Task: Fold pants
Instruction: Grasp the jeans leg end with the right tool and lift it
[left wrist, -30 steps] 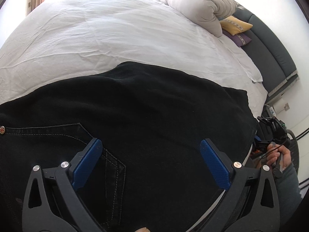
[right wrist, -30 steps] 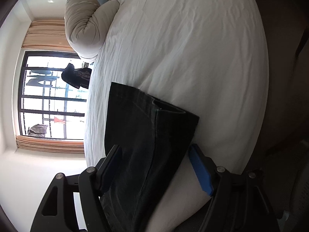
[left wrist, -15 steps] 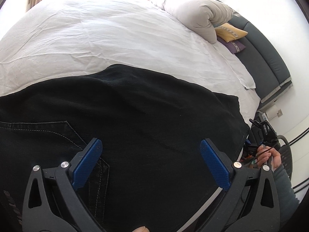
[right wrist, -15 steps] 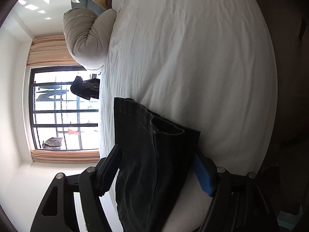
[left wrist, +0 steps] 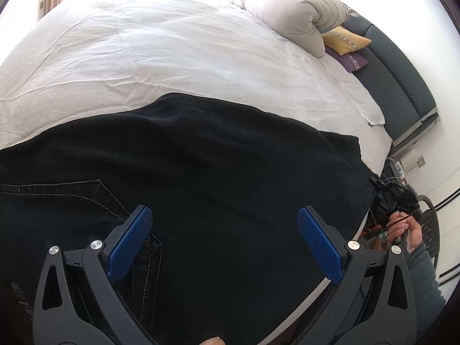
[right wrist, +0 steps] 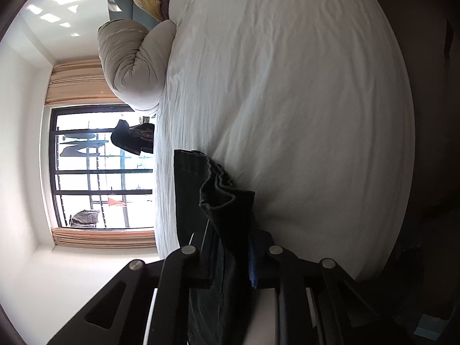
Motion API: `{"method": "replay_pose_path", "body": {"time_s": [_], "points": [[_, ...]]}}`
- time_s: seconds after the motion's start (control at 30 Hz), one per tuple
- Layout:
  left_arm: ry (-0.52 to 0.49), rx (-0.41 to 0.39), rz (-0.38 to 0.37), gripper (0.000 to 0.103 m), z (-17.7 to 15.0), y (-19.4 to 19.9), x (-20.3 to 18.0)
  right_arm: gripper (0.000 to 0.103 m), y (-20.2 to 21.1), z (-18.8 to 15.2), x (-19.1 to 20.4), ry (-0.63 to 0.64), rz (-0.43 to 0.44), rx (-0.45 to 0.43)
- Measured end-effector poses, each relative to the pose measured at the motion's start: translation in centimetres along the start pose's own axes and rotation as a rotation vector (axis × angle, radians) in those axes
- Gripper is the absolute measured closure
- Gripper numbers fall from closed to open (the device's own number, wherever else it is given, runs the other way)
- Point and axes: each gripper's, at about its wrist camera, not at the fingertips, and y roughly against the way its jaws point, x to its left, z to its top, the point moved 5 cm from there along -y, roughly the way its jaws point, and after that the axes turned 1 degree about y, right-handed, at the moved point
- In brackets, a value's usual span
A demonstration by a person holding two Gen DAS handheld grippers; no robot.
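Note:
Black jeans [left wrist: 201, 178] lie spread on the white bed [left wrist: 172, 57], waist and back pocket at the left, leg ends toward the right edge. My left gripper [left wrist: 230, 230] hangs open just above the seat of the jeans, blue pads wide apart, holding nothing. In the right wrist view my right gripper [right wrist: 230, 250] is shut on the bunched leg ends of the jeans [right wrist: 218, 198], which wrinkle above the fingers. The right gripper and the hand on it also show at the right edge of the left wrist view [left wrist: 396, 215].
A rolled beige duvet [left wrist: 296, 14] and yellow and purple cushions [left wrist: 345, 43] lie at the head of the bed by a dark headboard [left wrist: 402, 74]. A window with curtains [right wrist: 100, 169] is beyond the bed. White sheet [right wrist: 287, 100] stretches ahead of the right gripper.
My right gripper has closed on the leg ends, which now bunch between its fingers. The left gripper has drifted slightly over the jeans and stayed open.

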Motion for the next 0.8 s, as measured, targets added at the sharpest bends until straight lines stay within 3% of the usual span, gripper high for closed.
{"method": "replay_pose_path", "body": {"time_s": [0.2,0.43,0.6,0.7,0.8], "points": [[0.019,0.028,0.020,0.000,0.0,-0.5,0.5,0.091,-0.2,-0.3,2.1,0.092,-0.055,-0.033],[0.087,-0.008,0.008,0.000,0.3,-0.1,1.7,0.094,-0.2,-1.4,5.5,0.247,-0.143,-0.058],[0.148,-0.033,-0.037,0.000,0.6,0.4,2.7,0.094,-3.2,-8.3,14.2,0.668,-0.222,0.015],[0.194,-0.039,-0.080,0.000,1.0,0.7,3.3,0.094,-6.8,-18.6,19.0,1.105,-0.260,0.161],[0.240,0.001,-0.135,0.000,1.0,0.4,3.6,0.094,-9.6,-29.2,18.7,1.507,-0.297,0.319]]}}
